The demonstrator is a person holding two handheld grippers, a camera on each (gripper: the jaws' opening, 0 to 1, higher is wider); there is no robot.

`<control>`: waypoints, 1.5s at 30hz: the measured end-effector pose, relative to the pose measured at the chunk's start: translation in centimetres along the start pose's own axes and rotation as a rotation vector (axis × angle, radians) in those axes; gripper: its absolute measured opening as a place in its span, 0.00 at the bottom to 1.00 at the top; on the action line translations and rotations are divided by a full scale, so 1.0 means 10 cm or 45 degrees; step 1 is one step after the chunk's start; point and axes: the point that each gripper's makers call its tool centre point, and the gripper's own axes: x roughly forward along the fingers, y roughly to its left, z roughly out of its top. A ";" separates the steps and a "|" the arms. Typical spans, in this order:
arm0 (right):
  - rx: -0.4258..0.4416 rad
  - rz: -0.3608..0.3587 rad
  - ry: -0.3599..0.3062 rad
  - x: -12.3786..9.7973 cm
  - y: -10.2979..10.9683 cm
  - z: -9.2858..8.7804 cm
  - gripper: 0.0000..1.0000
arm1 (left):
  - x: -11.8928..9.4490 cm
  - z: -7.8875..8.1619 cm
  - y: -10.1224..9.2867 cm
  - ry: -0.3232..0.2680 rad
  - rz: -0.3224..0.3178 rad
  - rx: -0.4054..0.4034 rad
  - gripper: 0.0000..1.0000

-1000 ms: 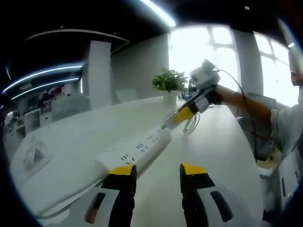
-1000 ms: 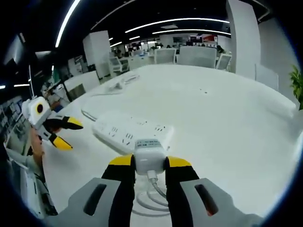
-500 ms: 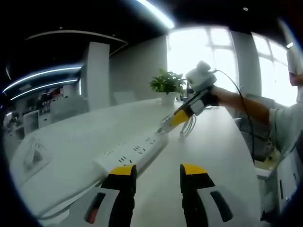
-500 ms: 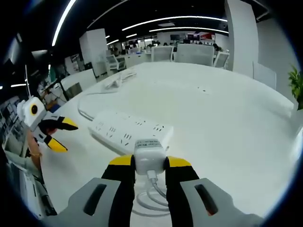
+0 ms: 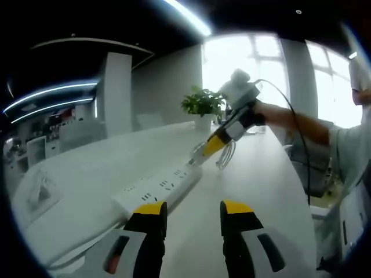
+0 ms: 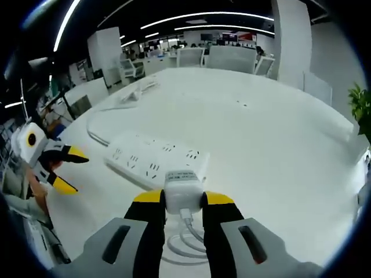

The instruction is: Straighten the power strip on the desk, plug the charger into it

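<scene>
Left gripper view: low over desk (image 5: 87, 174), facing window along power strip (image 5: 159, 188). Right gripper view: opposite end, looking back, closer. Shared: power strip (image 6: 153, 162), desk (image 6: 261, 139).

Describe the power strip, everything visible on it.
The long white plastic power strip lies flat on the white desk, its top face carrying rows of dark socket slots, all of them free of plugs. A white cord leaves its far end and curves away across the desk. The right hand-held gripper holds the white charger block just short of the strip's near end; contact between the two is unclear. The open left hand-held gripper sits beside the strip's other end.
</scene>
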 end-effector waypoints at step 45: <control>-0.088 -0.307 0.561 0.34 -0.18 0.31 0.23 | -0.01 0.10 -0.11 -0.037 -0.010 0.024 0.37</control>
